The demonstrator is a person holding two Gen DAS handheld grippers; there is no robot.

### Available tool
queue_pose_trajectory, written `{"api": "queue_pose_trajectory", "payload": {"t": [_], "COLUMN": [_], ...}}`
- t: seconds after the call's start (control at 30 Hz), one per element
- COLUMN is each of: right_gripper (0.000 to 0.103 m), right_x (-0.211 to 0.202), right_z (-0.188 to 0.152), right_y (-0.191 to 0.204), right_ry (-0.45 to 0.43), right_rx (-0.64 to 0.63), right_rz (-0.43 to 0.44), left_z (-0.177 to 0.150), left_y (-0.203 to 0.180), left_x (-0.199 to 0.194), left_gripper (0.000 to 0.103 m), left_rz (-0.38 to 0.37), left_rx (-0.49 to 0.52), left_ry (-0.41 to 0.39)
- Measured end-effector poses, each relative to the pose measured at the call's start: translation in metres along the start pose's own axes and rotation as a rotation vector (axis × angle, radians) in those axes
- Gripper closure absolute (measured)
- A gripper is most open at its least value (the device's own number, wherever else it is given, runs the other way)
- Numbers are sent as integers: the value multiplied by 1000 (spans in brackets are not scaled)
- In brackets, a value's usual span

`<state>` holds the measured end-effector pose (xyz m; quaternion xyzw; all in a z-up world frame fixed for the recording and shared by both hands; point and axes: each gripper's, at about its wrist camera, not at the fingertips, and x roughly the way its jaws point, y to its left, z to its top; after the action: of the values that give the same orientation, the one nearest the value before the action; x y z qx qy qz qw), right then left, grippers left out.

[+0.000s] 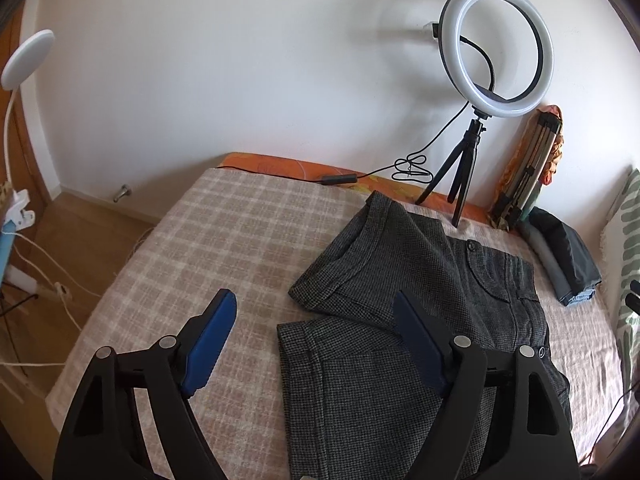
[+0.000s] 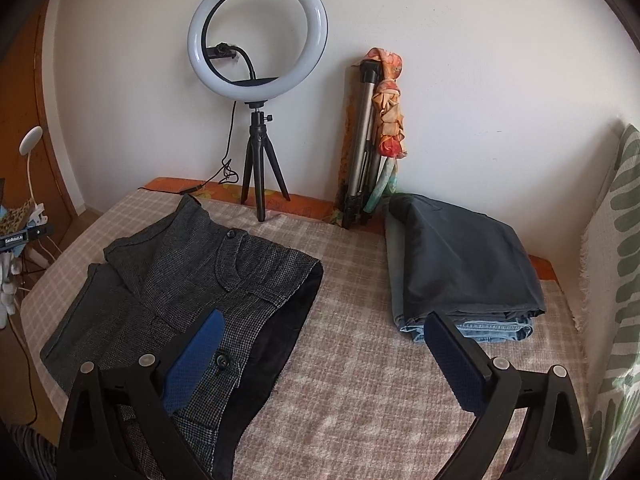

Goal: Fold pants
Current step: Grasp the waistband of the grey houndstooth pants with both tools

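Grey houndstooth pants (image 1: 404, 304) lie on a checked blanket (image 1: 208, 248) on the bed, the legs folded back over the body, waistband to the right. They also show in the right wrist view (image 2: 208, 280). My left gripper (image 1: 316, 308) is open and empty, held above the leg end of the pants; its right finger (image 1: 420, 344) is over the cloth. My right gripper (image 2: 324, 328) is open and empty above the waistband end, its left finger (image 2: 196, 356) over the fly button.
A ring light on a small tripod (image 2: 258, 80) stands at the bed's far edge with its cable. A folded tripod wrapped in cloth (image 2: 372, 140) leans on the wall. A stack of folded garments (image 2: 464, 268) lies at the right. A patterned pillow (image 2: 616, 280) is far right.
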<state>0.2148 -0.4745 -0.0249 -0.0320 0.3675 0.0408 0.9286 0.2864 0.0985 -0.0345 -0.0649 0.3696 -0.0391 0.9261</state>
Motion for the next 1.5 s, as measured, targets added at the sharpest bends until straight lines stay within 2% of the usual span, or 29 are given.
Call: {"api": "queue_pose_trajectory", "payload": {"t": [0.17, 0.27, 0.37, 0.5, 0.6, 0.73, 0.87, 1.13, 1.2, 1.23, 1.27, 1.33, 1.37, 1.4, 1.5], "right_gripper": [6, 6, 12, 13, 13, 13, 13, 13, 17, 18, 25, 48, 68, 78, 88], "right_x": [62, 105, 144, 181, 204, 229, 244, 271, 275, 276, 276, 277, 278, 277, 262], "right_z": [25, 33, 36, 41, 44, 44, 43, 42, 42, 43, 44, 44, 45, 45, 50], "right_y": [-5, -8, -6, -5, -8, -12, -12, -10, -6, -4, -2, 0, 2, 3, 9], "right_ry": [68, 120, 167, 193, 208, 251, 272, 317, 328, 322, 318, 325, 334, 338, 303], "right_rx": [10, 25, 27, 52, 93, 123, 137, 179, 171, 163, 156, 157, 169, 182, 146], "right_rz": [61, 96, 120, 169, 214, 253, 286, 358, 356, 352, 358, 388, 414, 436, 415], "left_z": [42, 62, 75, 88, 95, 99, 97, 95, 94, 93, 92, 91, 90, 90, 93], "left_y": [-20, -33, -44, -57, -58, -56, -62, -73, -75, -75, -76, -81, -84, -87, -87], "left_x": [44, 77, 111, 156, 186, 224, 249, 278, 280, 282, 283, 282, 282, 281, 278], "left_gripper": [22, 22, 22, 22, 22, 22, 22, 22, 39, 55, 65, 77, 82, 84, 86], "left_rz": [-34, -91, -107, -136, -153, -221, -211, -158, -147, -157, -170, -185, -184, -185, -186], "left_rx": [66, 80, 78, 85, 50, -33, -36, -29, -18, -17, -19, -5, 8, 18, 22], "left_ry": [31, 72, 104, 158, 195, 274, 303, 306, 296, 300, 298, 284, 279, 275, 262]}}
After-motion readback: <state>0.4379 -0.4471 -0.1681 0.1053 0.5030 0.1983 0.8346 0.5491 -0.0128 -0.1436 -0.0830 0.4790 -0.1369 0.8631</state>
